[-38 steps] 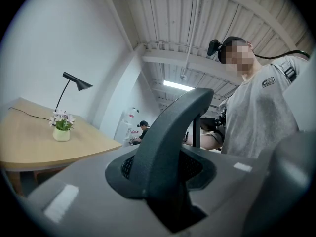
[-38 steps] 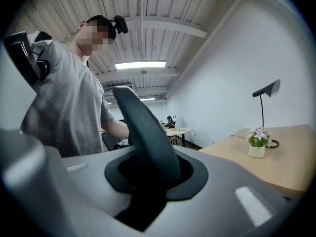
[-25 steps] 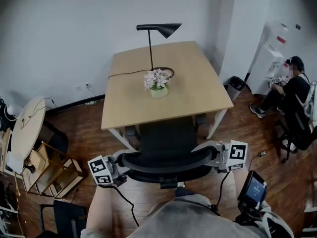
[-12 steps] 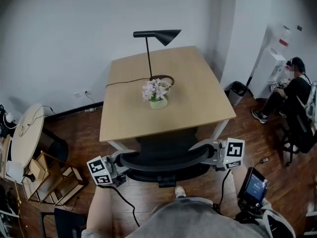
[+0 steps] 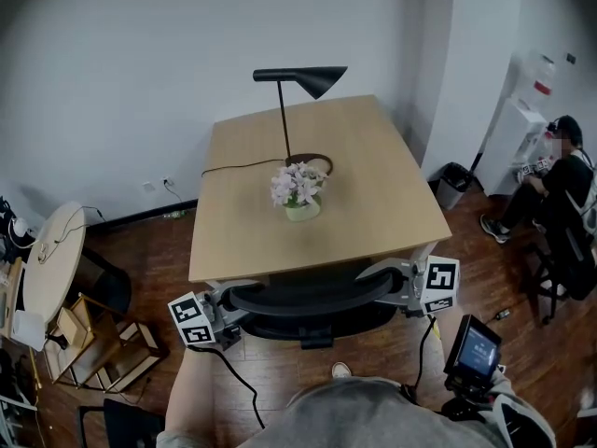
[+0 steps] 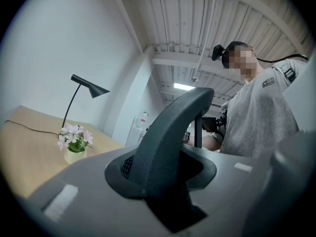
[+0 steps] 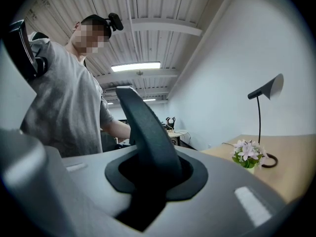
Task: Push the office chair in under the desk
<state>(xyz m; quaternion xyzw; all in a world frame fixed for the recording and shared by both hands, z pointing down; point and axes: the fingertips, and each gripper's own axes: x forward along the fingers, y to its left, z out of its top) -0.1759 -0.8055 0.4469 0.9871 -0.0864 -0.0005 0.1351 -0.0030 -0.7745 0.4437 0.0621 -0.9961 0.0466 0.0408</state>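
Note:
The black office chair's curved backrest [image 5: 303, 299] stands at the near edge of the wooden desk [image 5: 373, 185], and the desk top hides most of the seat. My left gripper [image 5: 229, 308] is shut on the backrest's left end, my right gripper [image 5: 392, 283] on its right end. The left gripper view has the backrest edge [image 6: 168, 132] rising out of the gap between the jaws of the left gripper [image 6: 158, 191]. In the right gripper view the backrest edge [image 7: 145, 132] stands the same way in the right gripper [image 7: 153, 181].
A black lamp [image 5: 298, 82] and a potted flower [image 5: 298, 192] stand on the desk. A round side table [image 5: 51, 250] and a wooden rack [image 5: 103, 343] are at the left. At the right are a bin [image 5: 454, 183] and a seated person [image 5: 560, 175].
The chair has rolled forward under the desk, with both grippers moving along on its backrest. The seat, visible a second ago, is now mostly covered by the desk top.

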